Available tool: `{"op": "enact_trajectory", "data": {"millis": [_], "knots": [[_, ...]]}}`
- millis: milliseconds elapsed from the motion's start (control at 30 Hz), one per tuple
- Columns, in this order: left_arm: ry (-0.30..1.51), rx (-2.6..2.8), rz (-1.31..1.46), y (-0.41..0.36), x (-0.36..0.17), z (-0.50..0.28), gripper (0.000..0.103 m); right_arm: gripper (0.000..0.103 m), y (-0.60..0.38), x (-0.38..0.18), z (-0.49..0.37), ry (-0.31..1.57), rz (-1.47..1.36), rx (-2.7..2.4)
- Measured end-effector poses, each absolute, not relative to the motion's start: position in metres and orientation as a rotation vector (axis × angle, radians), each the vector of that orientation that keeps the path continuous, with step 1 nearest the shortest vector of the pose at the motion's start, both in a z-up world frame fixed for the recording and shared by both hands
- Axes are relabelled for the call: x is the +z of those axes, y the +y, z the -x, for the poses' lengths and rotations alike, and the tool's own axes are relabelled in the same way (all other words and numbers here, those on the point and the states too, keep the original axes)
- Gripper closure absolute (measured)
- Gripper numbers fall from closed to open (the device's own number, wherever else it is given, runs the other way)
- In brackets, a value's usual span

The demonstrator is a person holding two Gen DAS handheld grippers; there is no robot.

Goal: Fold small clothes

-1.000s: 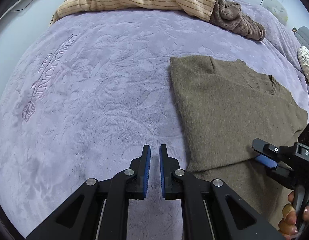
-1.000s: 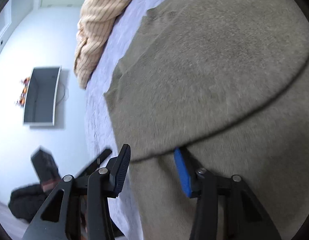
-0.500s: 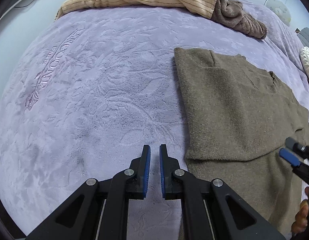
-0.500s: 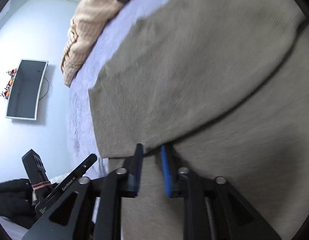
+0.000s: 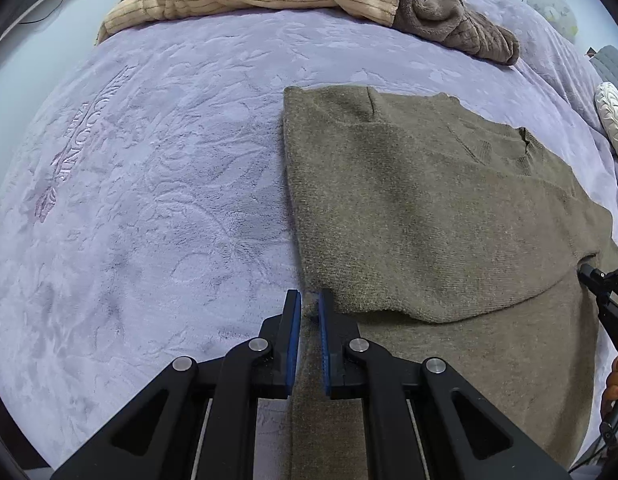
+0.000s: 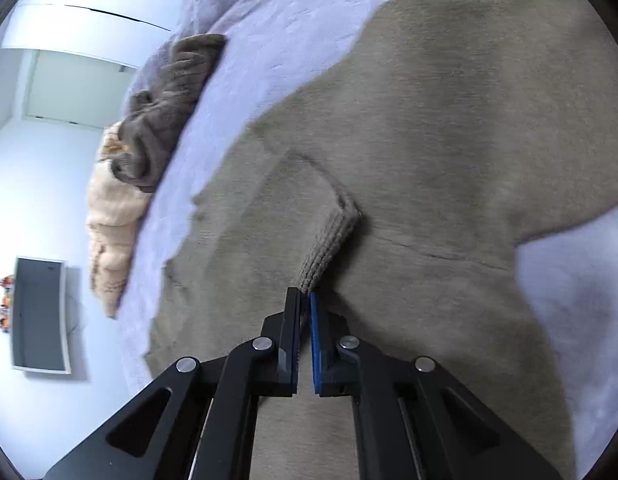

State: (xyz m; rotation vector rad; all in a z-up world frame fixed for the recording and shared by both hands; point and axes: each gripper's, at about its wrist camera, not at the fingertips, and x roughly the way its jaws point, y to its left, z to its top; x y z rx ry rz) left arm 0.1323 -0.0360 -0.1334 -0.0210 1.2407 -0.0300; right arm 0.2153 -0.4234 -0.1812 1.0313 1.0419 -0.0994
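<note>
Both the left gripper [image 5: 309, 306] and right gripper [image 6: 305, 300] have black linkage arms, silver pivot screws and blue-faced pads.

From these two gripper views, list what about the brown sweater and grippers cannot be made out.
- Sweater: lower part cut off, left view's bottom edge.
- Right gripper: whether it pinches the ribbed cuff, hidden by its pads.
- Left gripper: cloth contact unclear.
- Sweater's far edge: blurred, right view.

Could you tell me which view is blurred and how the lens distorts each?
Left wrist view: sharp, with the lilac embossed bedspread bulging like a dome; right wrist view: motion-smeared olive-brown knitted sweater, its ribbed cuff clearer, walls bowed at the rim.
</note>
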Motion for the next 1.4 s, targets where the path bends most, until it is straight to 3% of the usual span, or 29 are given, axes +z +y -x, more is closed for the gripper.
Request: {"op": "enact_trajectory", "data": {"millis": [133,300,333,367,400,433,467,567,600,933,967,1000,1333,1400], "knots": [[1.222,-0.027,0.010,-0.042,-0.126,-0.128,0.093,0.099,-0.436,-0.190,-0.193,1.044,-1.109,-0.057],[1.226,-0.033,-0.004,-0.047,-0.118,-0.121,0.093,0.095,-0.416,-0.166,-0.182,1.085,-0.908,0.052],[1.233,-0.037,-0.003,-0.049,-0.118,-0.120,0.089,0.095,-0.414,-0.164,-0.178,1.092,-0.894,0.067],[1.243,-0.039,-0.002,-0.050,-0.119,-0.120,0.039,0.095,-0.411,-0.164,-0.175,1.101,-0.883,0.081],[1.265,-0.024,-0.011,-0.053,-0.121,-0.120,0.004,0.095,-0.409,-0.164,-0.172,1.110,-0.879,0.092],[1.262,0.006,-0.030,-0.056,-0.122,-0.121,0.003,0.094,-0.409,-0.165,-0.169,1.118,-0.880,0.100],[1.254,0.007,-0.051,-0.061,-0.123,-0.120,0.001,0.088,-0.407,-0.167,-0.167,1.125,-0.886,0.103],[1.238,-0.024,-0.071,-0.073,-0.127,-0.119,0.001,0.046,-0.409,-0.171,-0.161,1.135,-0.905,0.109],[1.235,-0.037,-0.084,-0.078,-0.130,-0.119,0.001,0.042,-0.410,-0.172,-0.161,1.128,-0.913,0.112],[1.334,-0.058,-0.096,-0.107,-0.162,-0.141,0.001,0.045,-0.439,-0.176,-0.219,1.028,-1.017,0.052],[1.347,-0.067,-0.091,-0.109,-0.165,-0.142,0.001,0.065,-0.441,-0.179,-0.224,1.036,-1.024,0.043],[1.344,-0.076,-0.087,-0.110,-0.166,-0.144,0.001,0.096,-0.441,-0.181,-0.227,1.052,-1.022,0.032],[1.298,-0.110,-0.119,-0.136,-0.172,-0.150,0.001,0.095,-0.447,-0.186,-0.203,1.098,-0.995,0.034],[1.310,-0.119,-0.112,-0.152,-0.171,-0.148,0.001,0.089,-0.447,-0.175,-0.194,1.093,-0.930,0.047]]}}
